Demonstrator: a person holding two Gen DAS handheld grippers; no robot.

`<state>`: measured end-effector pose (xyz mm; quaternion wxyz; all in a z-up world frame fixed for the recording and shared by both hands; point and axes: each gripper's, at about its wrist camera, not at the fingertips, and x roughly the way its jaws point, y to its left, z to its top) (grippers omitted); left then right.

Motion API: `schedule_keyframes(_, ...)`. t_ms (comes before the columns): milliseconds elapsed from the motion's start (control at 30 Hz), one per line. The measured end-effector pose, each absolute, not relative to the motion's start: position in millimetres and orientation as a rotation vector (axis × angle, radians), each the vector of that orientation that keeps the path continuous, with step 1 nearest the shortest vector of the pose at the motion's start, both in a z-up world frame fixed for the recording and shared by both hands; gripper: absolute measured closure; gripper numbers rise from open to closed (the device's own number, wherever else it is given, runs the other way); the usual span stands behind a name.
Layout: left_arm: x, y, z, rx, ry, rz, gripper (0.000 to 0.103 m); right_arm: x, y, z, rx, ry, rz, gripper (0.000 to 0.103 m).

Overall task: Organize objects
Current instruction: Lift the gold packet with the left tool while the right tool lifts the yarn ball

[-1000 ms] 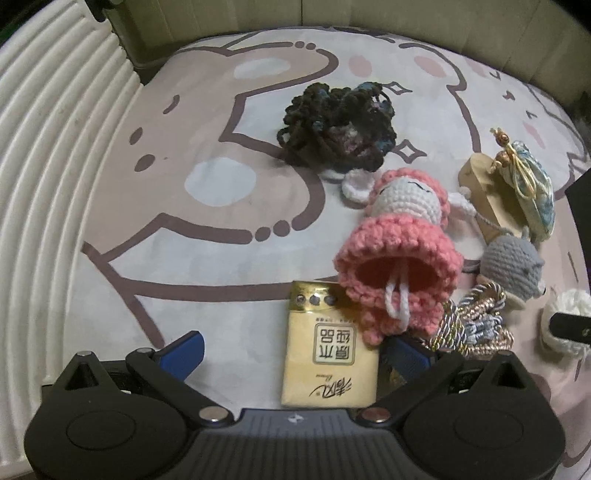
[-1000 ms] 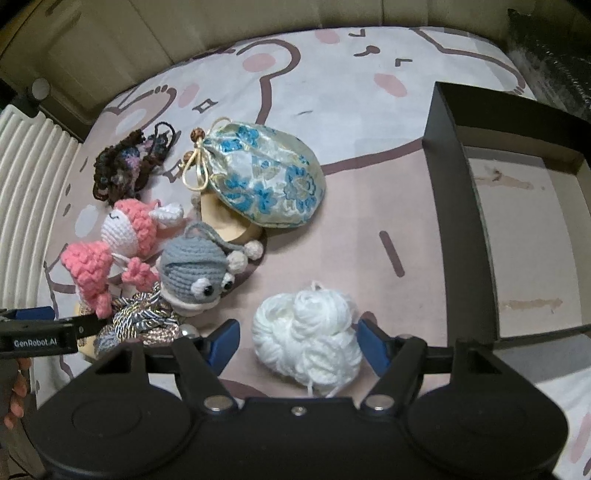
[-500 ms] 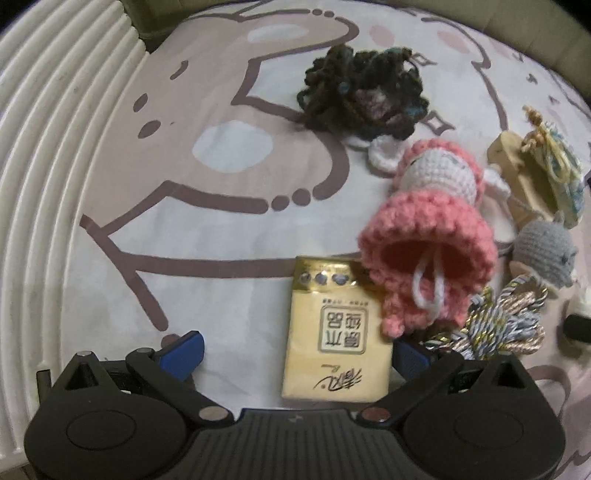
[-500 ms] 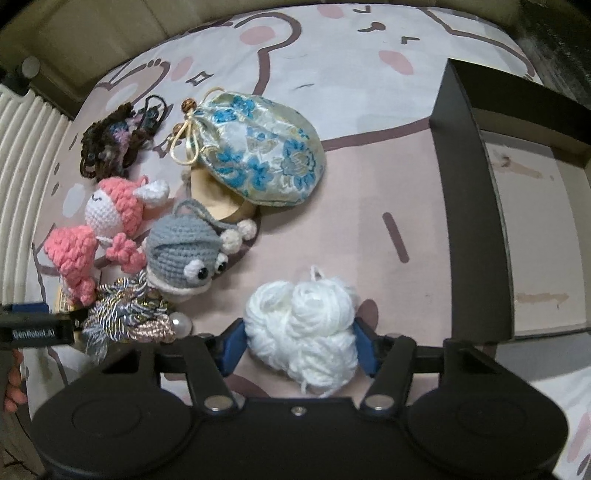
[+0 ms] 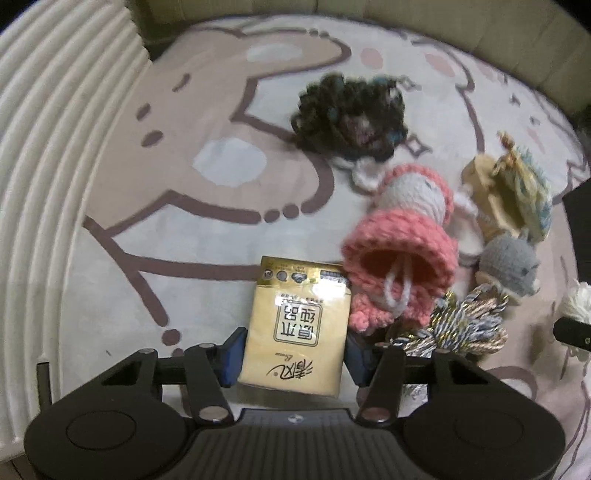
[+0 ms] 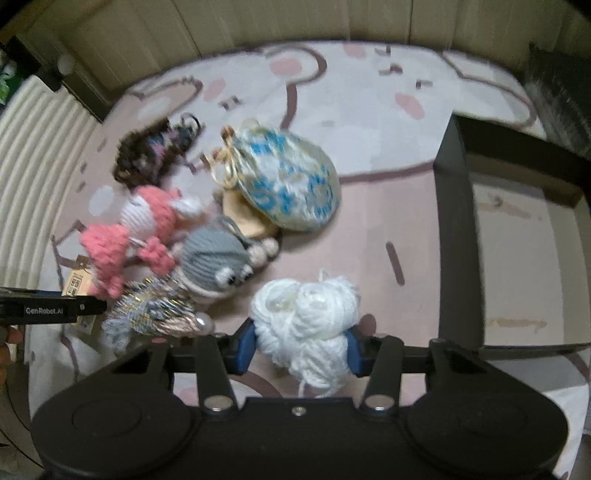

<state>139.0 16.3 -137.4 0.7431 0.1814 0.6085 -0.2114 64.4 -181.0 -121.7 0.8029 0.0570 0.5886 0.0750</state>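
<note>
From the left wrist, the left gripper has just been closing and its blue fingers now press both long edges of the yellow tissue pack, which lies flat between them. The pink crochet doll overlaps the pack's far right corner, just beyond the right finger, so lifting may drag the doll along; the soft pack could also buckle and slip. The tasselled cord bundle lies right of the fingers. The surface is a cartoon-printed mat, with a ribbed white cover to the left.

From the right wrist, the right gripper has likewise been closing, and its fingers squeeze the white yarn ball. Loose strands hang below and might snag or unravel. The dark open box stands right of the fingers, likely the destination; the yarn could catch its wall. Beige panels back the mat.
</note>
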Motion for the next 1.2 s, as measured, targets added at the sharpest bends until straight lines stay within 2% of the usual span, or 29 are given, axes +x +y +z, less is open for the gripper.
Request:
schedule_keyframes(233,123,34,-94,0.299,1.227,-0.443,0.048,54,-186,-83,0.179,1.153,0.18,0.054)
schedule_keyframes(533,93,17,-33,0.258,1.086,-0.469,0.048,44,-205,-40,0.236,1.033,0.162,0.054)
schedule_keyframes(867,67,-38,11,0.266,0.99,-0.521,0.048,47,-230,-10,0.232,0.974,0.119,0.054)
schedule_keyframes(1200,45,-117,25,0.238,0.949,-0.609,0.048,52,-296,10,0.225,0.911,0.026,0.054)
